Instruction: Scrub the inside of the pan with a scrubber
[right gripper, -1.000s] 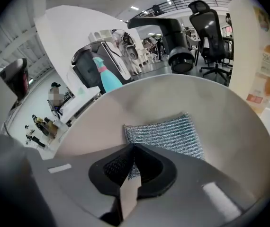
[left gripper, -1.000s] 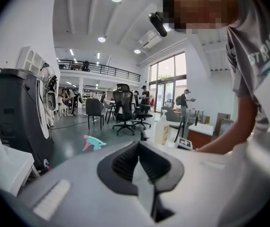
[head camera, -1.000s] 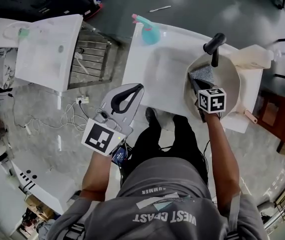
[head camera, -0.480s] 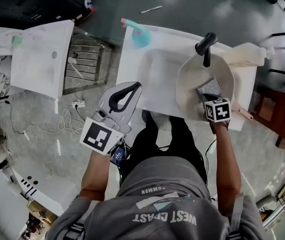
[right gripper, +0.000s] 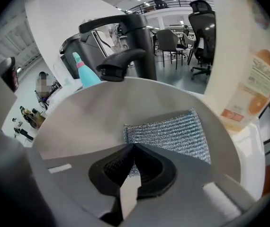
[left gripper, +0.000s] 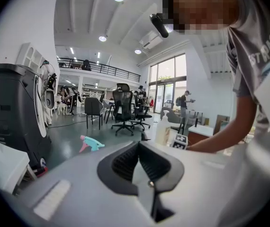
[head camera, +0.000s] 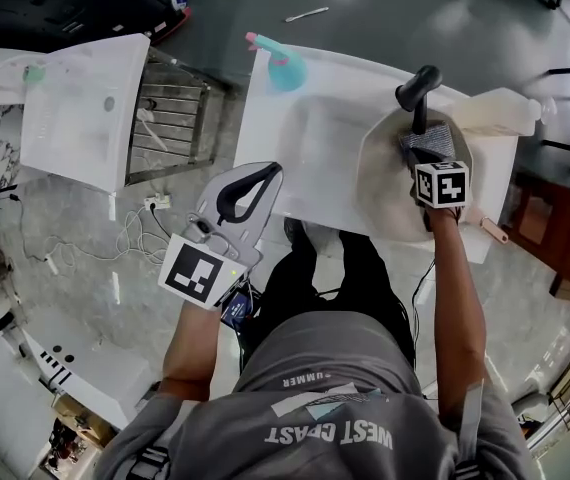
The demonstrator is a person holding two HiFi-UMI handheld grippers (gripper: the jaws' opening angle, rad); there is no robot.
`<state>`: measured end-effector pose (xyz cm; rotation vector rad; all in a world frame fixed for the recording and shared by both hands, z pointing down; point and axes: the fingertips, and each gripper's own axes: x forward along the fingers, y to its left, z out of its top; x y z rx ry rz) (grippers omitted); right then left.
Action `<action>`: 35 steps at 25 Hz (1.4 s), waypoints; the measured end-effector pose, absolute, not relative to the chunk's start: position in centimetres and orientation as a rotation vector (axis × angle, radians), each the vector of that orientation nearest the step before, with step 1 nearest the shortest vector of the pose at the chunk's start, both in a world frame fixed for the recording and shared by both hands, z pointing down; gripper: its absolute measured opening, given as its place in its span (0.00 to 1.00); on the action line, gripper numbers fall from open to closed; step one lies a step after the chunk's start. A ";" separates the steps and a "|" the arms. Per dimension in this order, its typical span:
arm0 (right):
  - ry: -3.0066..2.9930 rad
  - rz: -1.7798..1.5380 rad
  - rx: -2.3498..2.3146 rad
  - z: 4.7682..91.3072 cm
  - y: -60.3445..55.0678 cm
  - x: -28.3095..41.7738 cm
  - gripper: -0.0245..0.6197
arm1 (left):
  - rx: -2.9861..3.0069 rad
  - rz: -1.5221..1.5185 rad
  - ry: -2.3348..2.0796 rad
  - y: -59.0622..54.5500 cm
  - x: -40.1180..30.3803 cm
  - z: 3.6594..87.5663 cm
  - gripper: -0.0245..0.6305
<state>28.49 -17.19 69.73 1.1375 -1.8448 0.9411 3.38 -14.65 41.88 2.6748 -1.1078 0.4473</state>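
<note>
Here, glinting mesh scrubber [right gripper: 173, 131], smooth round pan [right gripper: 87, 112]

The head view looks steeply down from above the person onto the white counter [head camera: 305, 158] and the floor, from fairly far off. The left gripper view sits low beside the counter, facing level across the room. The right gripper view sits very close over the scrubber [right gripper: 168, 134] inside the pan [right gripper: 125, 103], facing its handle [right gripper: 142, 46]. All three share the teal spray bottle [head camera: 283, 66] and the soap bottle [head camera: 495, 113]
</note>
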 end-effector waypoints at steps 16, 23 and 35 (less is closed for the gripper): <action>-1.904 0.946 0.812 68.7 -8.2 20.9 0.05 | 2.681 0.422 -1.115 -14.9 2.6 41.9 0.04; -1.752 0.976 0.906 70.8 -7.1 28.0 0.05 | 2.687 0.446 -1.069 -15.2 4.4 42.2 0.04; -1.784 0.943 1.082 71.7 -16.5 31.5 0.05 | 2.715 0.423 -1.069 -15.4 5.8 41.9 0.04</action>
